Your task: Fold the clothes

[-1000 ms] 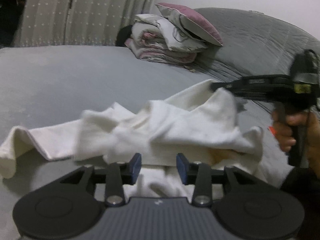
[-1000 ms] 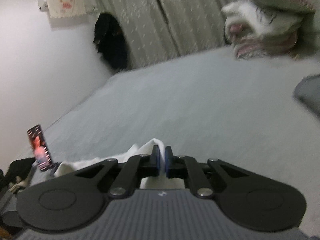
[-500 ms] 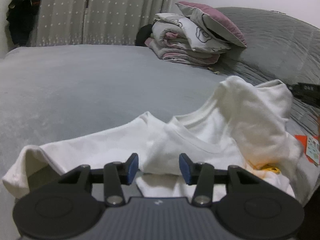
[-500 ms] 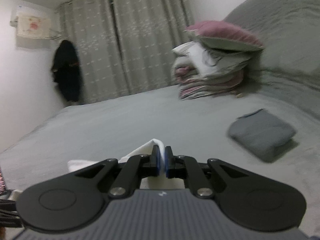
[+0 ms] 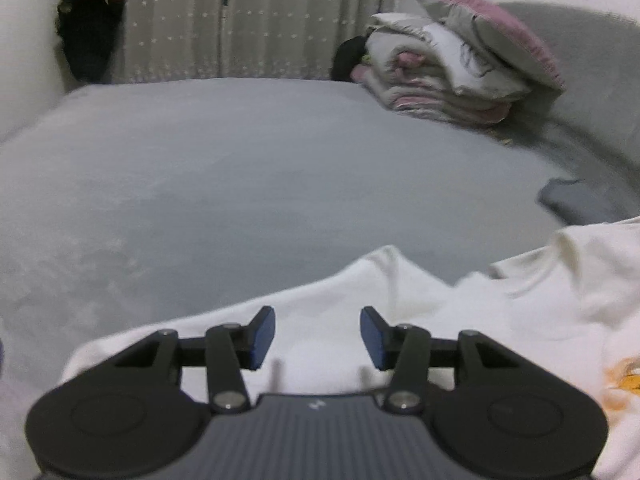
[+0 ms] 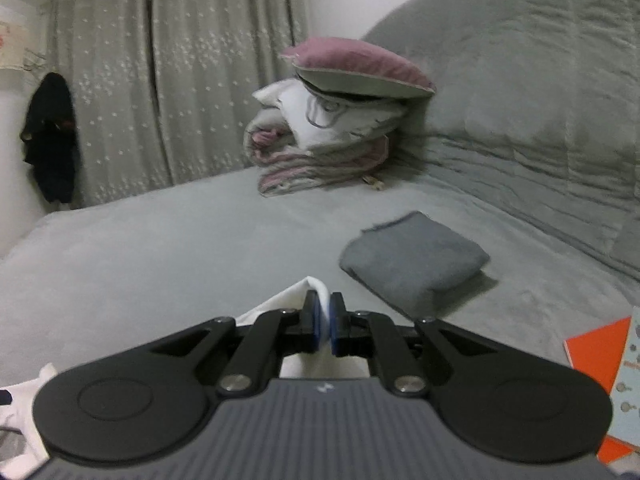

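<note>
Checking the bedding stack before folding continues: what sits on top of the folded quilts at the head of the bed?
A pink and grey pillow lies on the folded quilts. What lies behind the stack is covered.

Both wrist cameras look low and close across the bed (image 5: pixel 240 168), sharing the bedding stack (image 5: pixel 452 76) (image 6: pixel 332 136) and curtain (image 6: pixel 180 80).

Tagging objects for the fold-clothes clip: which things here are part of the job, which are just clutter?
In the job:
white T-shirt
right gripper, shut on a fold of it
left gripper, open over it
folded grey garment

Lying about:
stacked bedding and pillow
orange booklet
dark clothes hanging by the curtain
</note>
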`<state>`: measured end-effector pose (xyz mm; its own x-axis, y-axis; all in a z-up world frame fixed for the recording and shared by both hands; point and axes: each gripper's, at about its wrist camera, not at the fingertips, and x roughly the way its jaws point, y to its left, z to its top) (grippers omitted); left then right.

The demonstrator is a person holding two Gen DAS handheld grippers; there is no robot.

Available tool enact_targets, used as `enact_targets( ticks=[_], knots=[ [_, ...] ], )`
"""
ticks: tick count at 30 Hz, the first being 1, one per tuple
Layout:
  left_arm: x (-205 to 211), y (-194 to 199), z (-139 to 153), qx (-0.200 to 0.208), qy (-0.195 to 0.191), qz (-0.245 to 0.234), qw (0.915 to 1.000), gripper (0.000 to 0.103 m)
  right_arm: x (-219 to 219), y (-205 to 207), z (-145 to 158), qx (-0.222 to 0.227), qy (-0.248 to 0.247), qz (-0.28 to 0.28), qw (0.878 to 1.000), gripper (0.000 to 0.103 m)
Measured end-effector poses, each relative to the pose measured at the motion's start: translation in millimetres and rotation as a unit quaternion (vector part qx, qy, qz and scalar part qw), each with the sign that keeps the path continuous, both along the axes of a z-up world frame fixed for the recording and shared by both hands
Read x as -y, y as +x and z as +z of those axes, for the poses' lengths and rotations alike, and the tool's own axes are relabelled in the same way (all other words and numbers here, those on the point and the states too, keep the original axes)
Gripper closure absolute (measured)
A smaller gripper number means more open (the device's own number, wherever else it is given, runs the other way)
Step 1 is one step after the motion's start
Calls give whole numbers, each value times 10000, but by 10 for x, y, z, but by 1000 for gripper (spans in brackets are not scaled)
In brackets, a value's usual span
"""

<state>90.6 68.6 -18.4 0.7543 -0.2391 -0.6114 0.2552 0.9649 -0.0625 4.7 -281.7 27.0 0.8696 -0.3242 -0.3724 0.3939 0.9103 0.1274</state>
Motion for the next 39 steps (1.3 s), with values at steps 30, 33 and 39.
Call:
enact_targets(
  ticks=[30,33,39],
  knots=[
    [-12,-131,95,207,934,765,9925,102,-39,118,-140,-417,-149,127,9989,96],
    [-194,-226,188,227,926,927,9911,102,-38,144,-144,-478,-193,129,9986,96],
    [-483,-411,271,201,995,1065,9891,102,-17,197,-191,-663,-286,157,9973,96]
  ],
)
